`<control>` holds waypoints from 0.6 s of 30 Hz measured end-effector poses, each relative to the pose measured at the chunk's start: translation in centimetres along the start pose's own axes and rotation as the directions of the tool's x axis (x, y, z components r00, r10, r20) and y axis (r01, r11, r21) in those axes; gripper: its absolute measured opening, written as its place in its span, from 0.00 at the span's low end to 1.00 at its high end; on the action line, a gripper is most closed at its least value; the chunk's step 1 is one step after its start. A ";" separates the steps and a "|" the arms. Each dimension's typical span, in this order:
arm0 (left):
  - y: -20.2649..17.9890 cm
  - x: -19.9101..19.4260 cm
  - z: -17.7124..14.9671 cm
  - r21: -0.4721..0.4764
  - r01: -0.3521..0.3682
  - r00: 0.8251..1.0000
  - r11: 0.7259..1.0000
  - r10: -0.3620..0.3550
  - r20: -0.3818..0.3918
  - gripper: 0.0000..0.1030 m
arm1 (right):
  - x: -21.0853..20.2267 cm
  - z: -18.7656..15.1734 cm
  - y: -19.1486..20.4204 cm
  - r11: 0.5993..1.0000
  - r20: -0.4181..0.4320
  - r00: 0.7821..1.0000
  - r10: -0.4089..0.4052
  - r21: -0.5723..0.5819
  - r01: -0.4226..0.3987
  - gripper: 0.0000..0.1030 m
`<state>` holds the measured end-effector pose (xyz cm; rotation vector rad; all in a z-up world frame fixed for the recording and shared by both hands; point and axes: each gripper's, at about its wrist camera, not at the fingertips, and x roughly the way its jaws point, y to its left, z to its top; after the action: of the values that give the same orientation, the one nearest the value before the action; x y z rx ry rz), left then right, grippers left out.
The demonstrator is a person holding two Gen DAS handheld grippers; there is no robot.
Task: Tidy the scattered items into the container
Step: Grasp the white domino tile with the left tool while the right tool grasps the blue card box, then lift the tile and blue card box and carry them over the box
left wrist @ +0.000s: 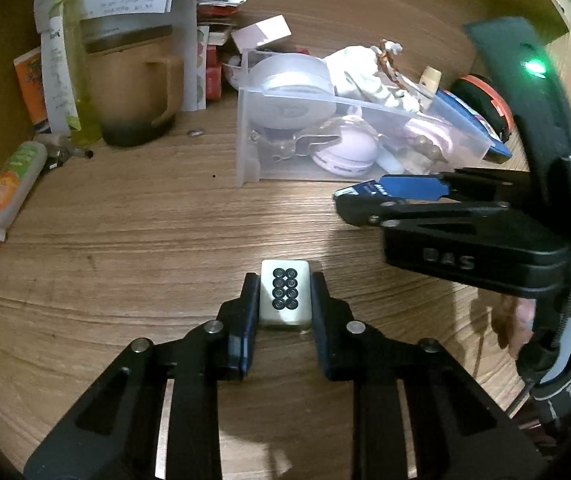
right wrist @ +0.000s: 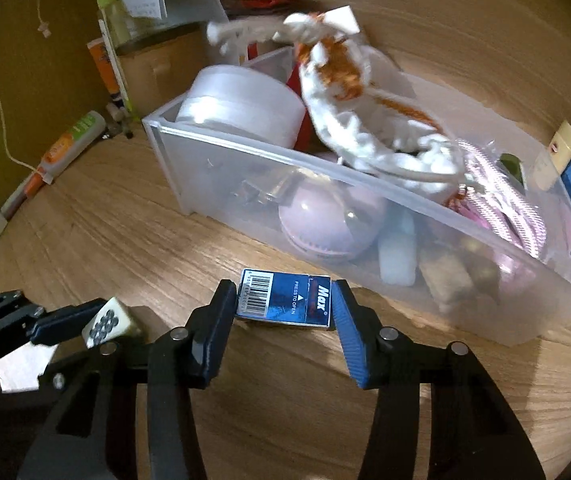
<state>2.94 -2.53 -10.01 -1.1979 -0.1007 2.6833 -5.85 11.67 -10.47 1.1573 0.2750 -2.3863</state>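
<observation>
Left gripper point(left wrist: 284, 300): closed on a mahjong tile point(left wrist: 285, 298), pads flat against its two long sides, dotted face up; whether the tile rests on the wooden table point(left wrist: 125, 240) or is just lifted off it cannot be told. Right gripper point(right wrist: 283, 300): closed across a small blue Max staple box point(right wrist: 284, 298), held by its short ends in front of the container's near wall. Container point(right wrist: 365, 184): translucent plastic bin, already heaped (tape roll, white fabric piece, lilac round case, pink cable all visible inside), with the fabric riding above the rim. Both held items sit on the near side of the container, the tile farther out from it than the staple box, the two grippers close beside each other. Risks, as judged: the tile is smooth and hard, so a tilt on the way over the rim could let it slide from the pads; the staple box is thin card, and a hard squeeze could crush it or spring it open; either item dropped on the heap could roll off outside the container; the two grippers could collide above the container.
</observation>
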 end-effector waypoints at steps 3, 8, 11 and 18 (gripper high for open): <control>0.0 -0.4 0.2 -0.013 0.015 1.000 1.000 -0.015 0.004 0.23 | -1.4 -0.6 -0.4 1.000 0.027 1.000 0.006 -0.004 -0.006 0.44; -0.6 -1.1 0.8 -0.018 0.001 1.000 1.000 -0.001 0.023 0.23 | -3.2 -1.0 -2.0 1.000 0.070 0.997 0.019 0.003 -0.019 0.44; -1.1 -1.3 1.4 -0.012 -0.009 0.999 1.000 0.009 0.037 0.23 | -3.9 -0.8 -2.7 1.000 0.098 0.995 0.022 0.015 -0.023 0.44; -2.9 -2.2 3.3 0.022 -0.035 0.996 0.999 0.033 0.087 0.23 | -6.1 -0.8 -4.3 0.999 0.160 0.987 0.004 0.050 -0.012 0.44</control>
<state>2.35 -0.09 -5.81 -1.0863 -0.0621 2.7580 -4.16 17.70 -6.30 0.9794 0.1563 -2.4752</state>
